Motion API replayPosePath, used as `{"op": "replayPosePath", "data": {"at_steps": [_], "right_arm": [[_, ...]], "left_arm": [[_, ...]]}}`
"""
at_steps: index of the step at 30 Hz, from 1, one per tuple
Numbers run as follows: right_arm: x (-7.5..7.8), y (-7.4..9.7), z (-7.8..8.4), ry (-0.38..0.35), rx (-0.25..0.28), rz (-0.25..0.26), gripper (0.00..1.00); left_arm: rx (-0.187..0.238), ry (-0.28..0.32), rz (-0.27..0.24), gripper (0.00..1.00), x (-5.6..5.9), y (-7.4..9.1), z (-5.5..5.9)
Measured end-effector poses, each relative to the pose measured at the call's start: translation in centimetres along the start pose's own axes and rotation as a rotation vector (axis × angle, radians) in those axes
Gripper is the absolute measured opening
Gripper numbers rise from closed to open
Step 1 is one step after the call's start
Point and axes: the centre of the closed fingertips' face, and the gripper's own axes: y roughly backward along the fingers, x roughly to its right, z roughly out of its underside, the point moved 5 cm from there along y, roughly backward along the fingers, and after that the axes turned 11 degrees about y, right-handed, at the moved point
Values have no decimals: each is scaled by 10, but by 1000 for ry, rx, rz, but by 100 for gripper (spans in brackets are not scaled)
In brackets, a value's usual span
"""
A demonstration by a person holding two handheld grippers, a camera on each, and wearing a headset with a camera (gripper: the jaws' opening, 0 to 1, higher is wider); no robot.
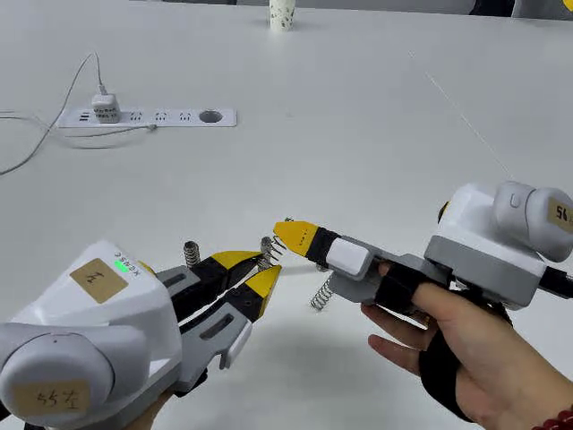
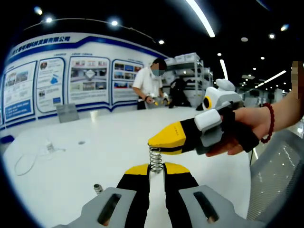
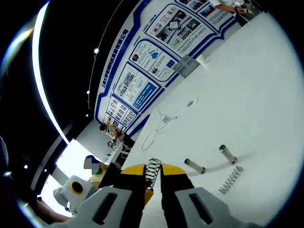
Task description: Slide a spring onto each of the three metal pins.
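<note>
Spring: top end clamped in the closed right gripper, lower end nipped between the left gripper tips just over the table; could buckle and jump away if pressed crooked.

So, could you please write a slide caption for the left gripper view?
Above a white table, the right gripper's yellow tip touches a spring standing between the left gripper's jaw tips.
</note>
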Motion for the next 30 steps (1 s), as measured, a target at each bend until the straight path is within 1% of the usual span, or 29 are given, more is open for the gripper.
{"op": "replayPosePath", "data": {"at_steps": [2,4,5,8,10,12,13,15,17,18,21,24,27,30], "right_arm": [[-1,0,1,-7,1,-7,12],[-2,0,1,-16,7,-13,12],[-2,0,1,-17,9,-14,12],[-4,0,1,9,12,-21,11],[-4,0,1,19,11,-27,11],[-5,1,-1,44,16,-29,11],[-6,1,-2,65,19,-29,11],[-6,1,-3,118,17,-23,11],[-6,1,-4,200,11,-6,11],[-5,0,-4,252,7,2,11],[-6,-2,-6,357,1,19,11],[-5,-5,-8,447,-6,32,11],[-4,-9,-9,539,-24,43,11],[-2,-14,-12,576,-25,45,11]], "left_arm": [[-14,0,-2,10,0,0,1],[-14,-10,-19,11,-1,0,0],[-15,-11,-16,11,0,0,0],[-28,12,-14,11,0,0,1],[-36,11,-13,12,0,0,1],[-56,11,-19,15,-1,0,3],[-62,4,-25,17,-2,1,3],[-60,-10,-25,17,-2,1,3],[-71,-3,-25,18,-2,3,4],[-82,-2,-30,21,-2,3,5],[-108,-6,-40,23,-3,6,8],[-132,4,-44,28,-4,8,11],[-150,9,-49,31,-4,11,14],[-163,16,-52,34,-4,12,17]]}}
